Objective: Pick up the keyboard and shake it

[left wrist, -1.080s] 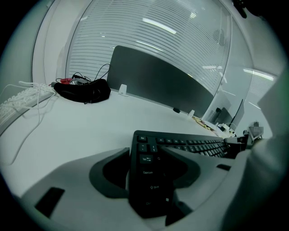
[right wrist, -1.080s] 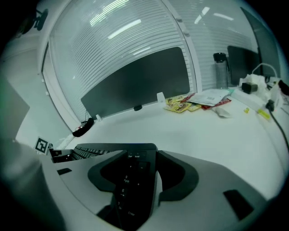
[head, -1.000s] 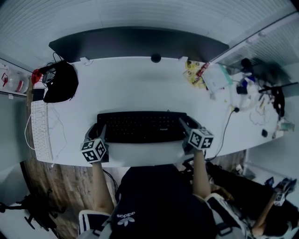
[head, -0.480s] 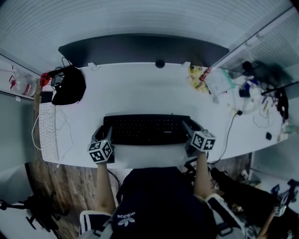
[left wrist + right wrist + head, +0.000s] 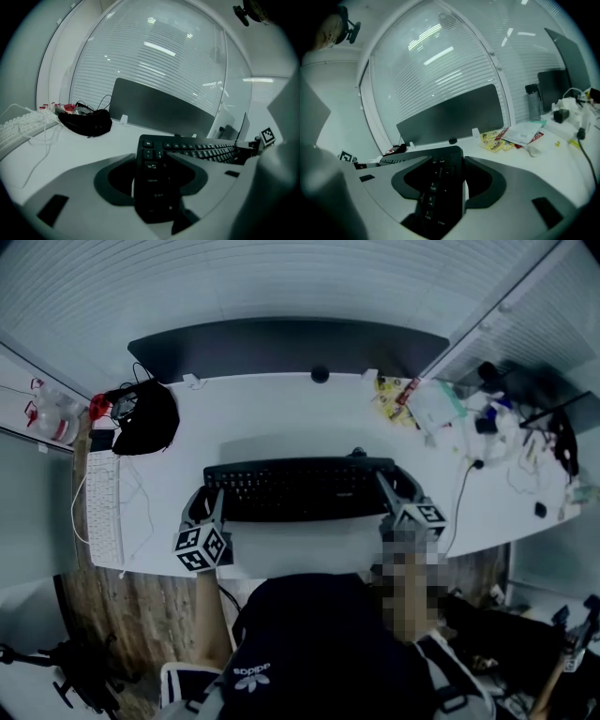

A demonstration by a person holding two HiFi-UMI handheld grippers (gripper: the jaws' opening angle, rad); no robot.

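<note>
"adidas" on dark shirt (image 5: pixel 309 643); "Enter", "PgDn" on keyboard (image 5: pixel 438 187)

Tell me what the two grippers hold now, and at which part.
Both hold the black keyboard: the left gripper clamps its left end, the right gripper its right end.

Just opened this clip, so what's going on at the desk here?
A person holds a black keyboard by its two ends. The left tongs are shut on its left end and the right tongs on its right end. Judging by the shadow behind it, it seems to be raised a little off the white desk. A white keyboard and a black bag lie off to the left, apart from both tongs.
</note>
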